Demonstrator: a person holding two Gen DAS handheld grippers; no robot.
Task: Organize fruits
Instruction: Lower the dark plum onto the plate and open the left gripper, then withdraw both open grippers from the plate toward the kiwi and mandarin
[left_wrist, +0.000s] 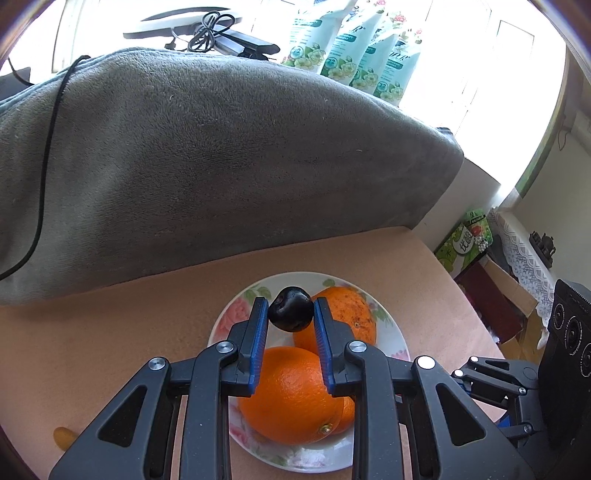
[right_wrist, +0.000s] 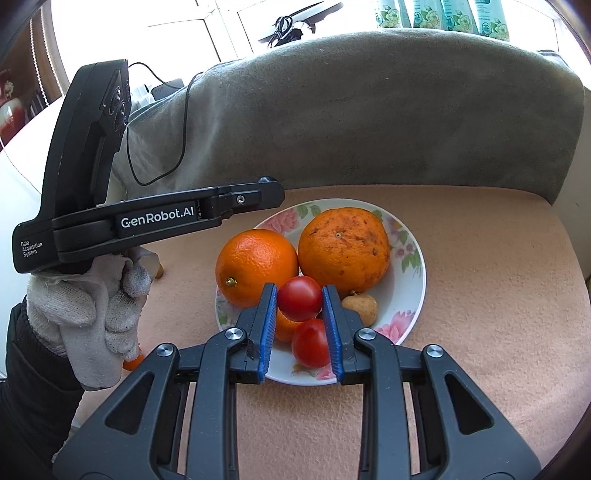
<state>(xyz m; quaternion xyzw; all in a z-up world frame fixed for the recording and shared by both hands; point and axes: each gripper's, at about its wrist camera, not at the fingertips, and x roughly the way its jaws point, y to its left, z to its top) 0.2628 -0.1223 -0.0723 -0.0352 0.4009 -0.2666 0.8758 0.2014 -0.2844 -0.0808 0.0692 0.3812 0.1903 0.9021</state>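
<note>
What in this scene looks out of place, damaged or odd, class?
The farther orange on the floral plate has a rough, brown-speckled skin, unlike the smooth orange beside it. A small orange piece lies off the plate, on the peach cloth by the gloved left hand. Nothing looks spilled.

The black left gripper with blue-padded fingers (left_wrist: 290, 308) pinches a small, dark, glossy round fruit (left_wrist: 290, 309) above a floral white ceramic plate (left_wrist: 391, 338) holding two oranges (left_wrist: 291, 395) (one speckled brown), all on peach cloth (left_wrist: 110, 332).
</note>
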